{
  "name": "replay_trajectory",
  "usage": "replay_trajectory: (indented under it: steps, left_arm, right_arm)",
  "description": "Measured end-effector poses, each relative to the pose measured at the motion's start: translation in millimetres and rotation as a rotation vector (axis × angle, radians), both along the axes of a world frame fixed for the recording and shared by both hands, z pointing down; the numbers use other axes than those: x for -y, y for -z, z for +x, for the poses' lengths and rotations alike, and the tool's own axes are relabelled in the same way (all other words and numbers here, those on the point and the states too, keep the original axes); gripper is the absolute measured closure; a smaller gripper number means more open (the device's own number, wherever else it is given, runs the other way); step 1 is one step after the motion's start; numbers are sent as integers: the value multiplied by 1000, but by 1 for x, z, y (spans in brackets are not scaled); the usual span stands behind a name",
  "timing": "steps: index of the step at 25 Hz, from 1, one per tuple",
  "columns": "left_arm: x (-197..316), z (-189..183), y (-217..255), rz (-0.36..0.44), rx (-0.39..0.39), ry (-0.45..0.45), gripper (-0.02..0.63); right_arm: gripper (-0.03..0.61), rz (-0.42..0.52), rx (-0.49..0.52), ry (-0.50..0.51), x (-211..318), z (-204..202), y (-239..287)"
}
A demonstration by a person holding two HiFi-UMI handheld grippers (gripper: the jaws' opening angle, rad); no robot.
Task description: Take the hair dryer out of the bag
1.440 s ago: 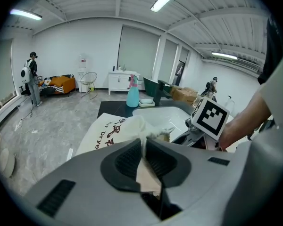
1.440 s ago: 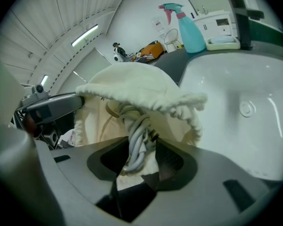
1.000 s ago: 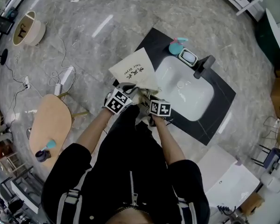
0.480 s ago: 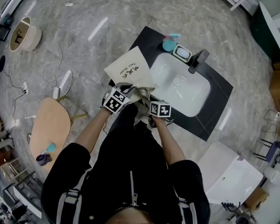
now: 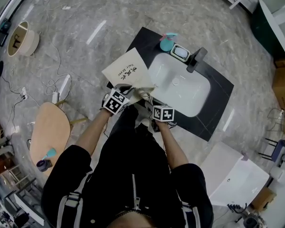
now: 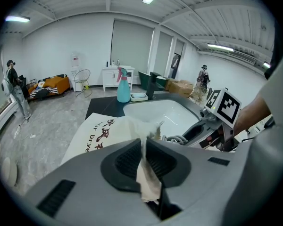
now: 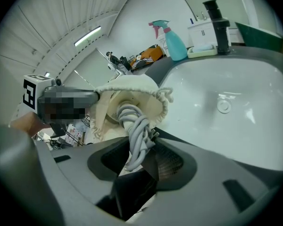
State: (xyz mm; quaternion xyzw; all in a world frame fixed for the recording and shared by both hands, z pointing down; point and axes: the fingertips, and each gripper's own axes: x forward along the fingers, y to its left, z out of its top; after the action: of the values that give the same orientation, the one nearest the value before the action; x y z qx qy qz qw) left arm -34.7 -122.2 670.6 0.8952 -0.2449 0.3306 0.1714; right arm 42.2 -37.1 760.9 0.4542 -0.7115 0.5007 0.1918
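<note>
A cream cloth bag (image 5: 127,70) with printed lettering lies on the black counter left of the sink. My left gripper (image 5: 131,92) is shut on a fold of the bag's (image 6: 100,133) fabric at its mouth, and the cloth is pinched between the pads (image 6: 127,158). My right gripper (image 5: 150,102) is shut on the hair dryer's coiled grey cord (image 7: 137,134). The cord comes out of the gathered bag mouth (image 7: 156,94). The rest of the dryer is hidden inside the bag, apart from a pale rounded part (image 7: 126,100) at the opening.
A white sink (image 5: 180,87) is set in the black counter (image 5: 213,122), with a black faucet (image 5: 195,61), a teal spray bottle (image 5: 167,42) and a soap dish (image 5: 180,52) behind it. A wooden side table (image 5: 50,129) stands to my left on the marble floor.
My right gripper has drawn a little away from the bag mouth with the cord in it. The left gripper has kept its hold on the bag.
</note>
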Motion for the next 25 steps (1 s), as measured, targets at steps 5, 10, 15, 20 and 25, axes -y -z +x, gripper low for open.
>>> replay_trajectory:
  steps: [5, 10, 15, 20, 25]
  left_arm:
    - [-2, 3, -1, -4, 5, -5, 563]
    - [-4, 2, -3, -13, 7, -2, 563]
    - [-5, 0, -4, -17, 4, 4, 563]
    - [-3, -1, -6, -18, 4, 5, 563]
    - [-3, -2, -7, -14, 5, 5, 563]
  right_arm:
    - [396, -1, -1, 4, -8, 10, -3]
    - [396, -2, -3, 27, -16, 16, -6]
    - [396, -7, 1, 57, -27, 24, -8]
    - [397, -16, -10, 67, -33, 32, -10]
    - [399, -23, -27, 68, -38, 43, -13]
